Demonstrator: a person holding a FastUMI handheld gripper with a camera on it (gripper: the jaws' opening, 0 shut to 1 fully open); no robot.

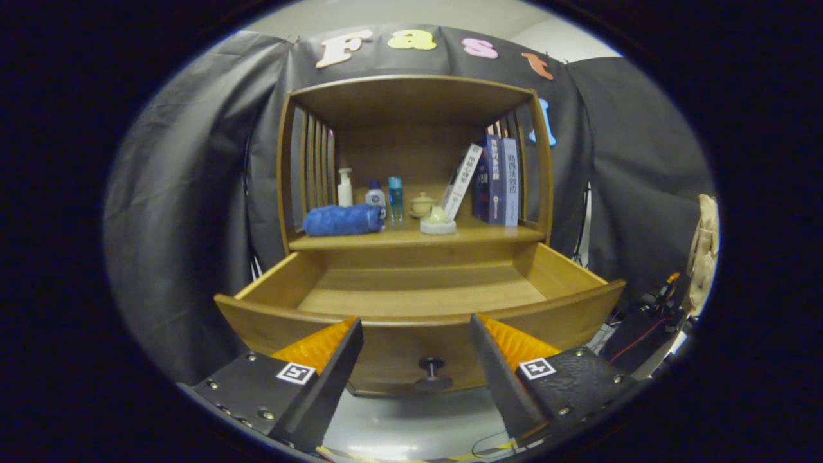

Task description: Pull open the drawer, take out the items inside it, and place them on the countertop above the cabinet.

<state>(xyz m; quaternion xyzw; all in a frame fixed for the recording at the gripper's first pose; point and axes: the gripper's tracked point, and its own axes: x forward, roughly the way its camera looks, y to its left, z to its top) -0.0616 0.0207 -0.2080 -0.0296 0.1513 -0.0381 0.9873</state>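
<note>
Two fingers [416, 334] spread wide, gripping nothing — the pulled-out wooden drawer [418, 312] and its dark round knob [432, 373] sit just ahead, rolled blue towel [342, 220] on the surface [488, 233] above.

The books [495, 180] standing at the right end of the cabinet's surface [411, 238] carry printed characters down their spines, and the white book [461, 181] leaning against them has some too, but all are too small and blurred to read. The bottles [376, 196] near the back edge of the surface bear labels that cannot be made out. Each finger of the tongs [416, 360] wears a square black-and-white marker, a pattern and not text.
</note>
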